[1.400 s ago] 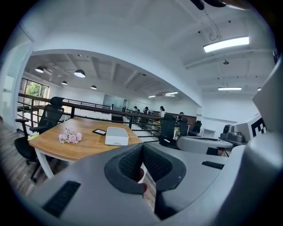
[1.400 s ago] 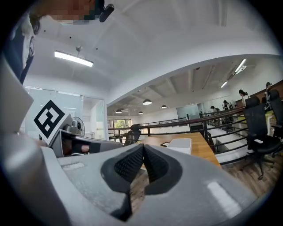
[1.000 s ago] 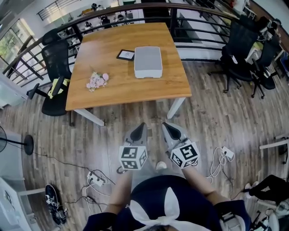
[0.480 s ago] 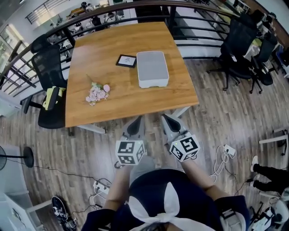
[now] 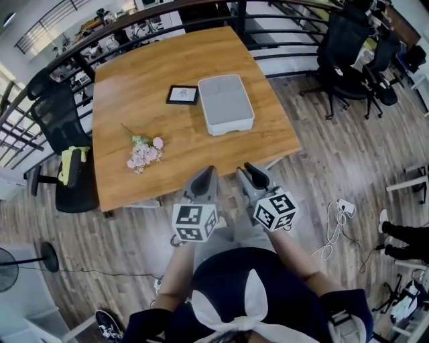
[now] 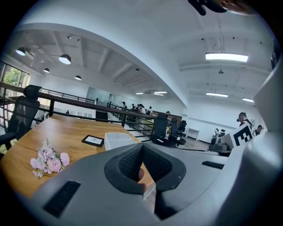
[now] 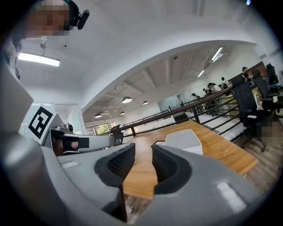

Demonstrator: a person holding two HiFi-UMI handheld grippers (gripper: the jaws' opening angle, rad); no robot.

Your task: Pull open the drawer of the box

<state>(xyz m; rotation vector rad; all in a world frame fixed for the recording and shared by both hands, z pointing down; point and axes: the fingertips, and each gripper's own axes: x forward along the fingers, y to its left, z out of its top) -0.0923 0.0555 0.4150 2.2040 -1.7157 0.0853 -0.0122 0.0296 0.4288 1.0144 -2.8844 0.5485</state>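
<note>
**Two grippers held short of the table, box well ahead**

The left gripper (image 6: 141, 149) is closed, its jaw tips touching and nothing between them. The right gripper (image 7: 143, 152) is opening: a narrow gap stands between its jaws, with nothing in it. Both hang side by side over the wooden floor (image 5: 322, 154), just off the near edge of the table (image 5: 127, 74) – neither touches anything.

The box (image 5: 226, 104), white with rounded corners, sits on the table's right half, well apart from the grippers. A stretch of bare tabletop lies between it and the near edge. Its drawer cannot be made out.

Just left of the box lies a dark frame (image 5: 183, 94); its print is too small to read. Pink flowers (image 5: 143, 153) lie nearer the left front corner.

A black chair (image 5: 59, 130) stands at the table's left edge and a railing (image 5: 288, 15) runs behind the far edge. Cables (image 5: 335, 224) trail on the floor to the right.

The cube (image 5: 195, 223) on each gripper bears black-and-white square markers.
</note>
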